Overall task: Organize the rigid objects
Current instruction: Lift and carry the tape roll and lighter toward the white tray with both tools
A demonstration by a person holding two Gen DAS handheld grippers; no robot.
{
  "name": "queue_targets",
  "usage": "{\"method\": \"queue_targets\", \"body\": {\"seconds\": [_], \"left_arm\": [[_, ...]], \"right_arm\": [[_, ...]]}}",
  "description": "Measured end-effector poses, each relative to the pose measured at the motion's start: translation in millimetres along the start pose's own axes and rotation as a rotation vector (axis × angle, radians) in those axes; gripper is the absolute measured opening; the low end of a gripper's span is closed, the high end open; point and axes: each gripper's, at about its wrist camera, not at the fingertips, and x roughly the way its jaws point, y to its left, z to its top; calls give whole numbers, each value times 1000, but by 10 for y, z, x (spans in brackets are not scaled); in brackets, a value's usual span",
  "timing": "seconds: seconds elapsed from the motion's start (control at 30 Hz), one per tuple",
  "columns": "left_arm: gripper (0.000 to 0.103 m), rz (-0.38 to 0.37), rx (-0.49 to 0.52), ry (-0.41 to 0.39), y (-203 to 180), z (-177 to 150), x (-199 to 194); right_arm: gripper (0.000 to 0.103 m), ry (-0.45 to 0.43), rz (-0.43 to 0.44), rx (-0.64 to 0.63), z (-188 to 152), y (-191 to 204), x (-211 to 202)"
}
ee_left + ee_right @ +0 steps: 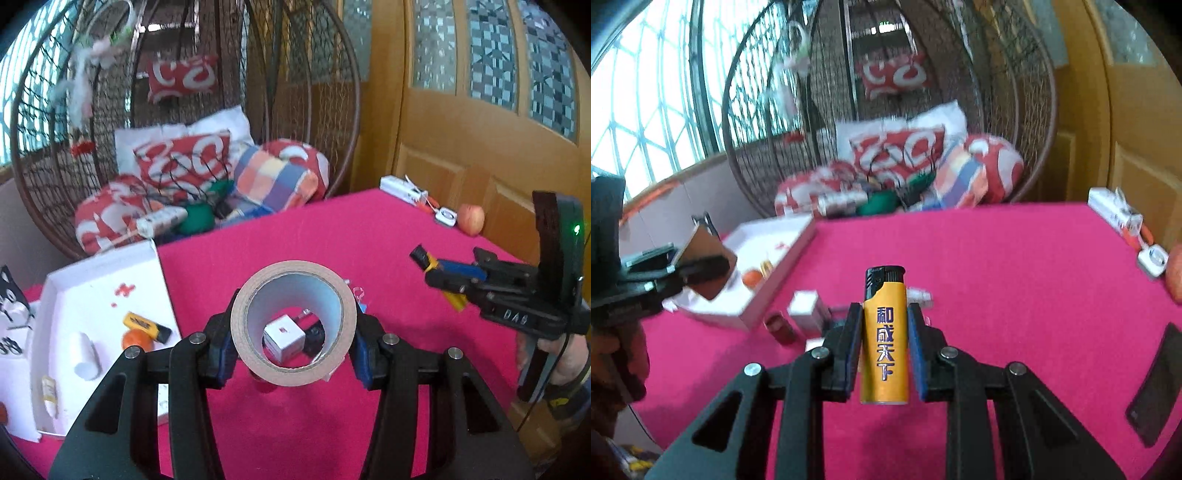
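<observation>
— The room? A magenta cloth (997, 258) covers the table; a wicker chair (55, 155) fills the upper left, a wooden door (461, 129) the right.

— The grippers? Left gripper (293, 343) clamps a tape roll (293, 323) at frame centre; right gripper (884, 343) pinches a yellow lighter (885, 339). White tray (92, 291) at left.

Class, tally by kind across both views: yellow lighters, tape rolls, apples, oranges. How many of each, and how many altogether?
Yellow lighters: 2
Tape rolls: 1
Apples: 1
Oranges: 1
Total: 5
</observation>
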Motion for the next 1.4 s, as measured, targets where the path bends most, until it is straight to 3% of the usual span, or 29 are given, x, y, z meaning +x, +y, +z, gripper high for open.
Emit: {"method": "queue_targets", "body": {"seconds": [0.3, 0.83, 1.17, 1.4], "left_arm": [[49, 102, -136, -67, 605, 29, -378], [49, 171, -222, -107, 1069, -168, -651], [49, 273, -307, -123, 1735, -297, -767], [49, 295, -374, -65, 2361, -262, -552]], "right_arm": [[23, -81, 39, -32, 294, 234, -137], [23, -66, 121, -88, 565, 710, 39], [23, 9, 240, -153, 899, 1341, 491], [23, 68, 273, -194, 1098, 1808, 1007]]}}
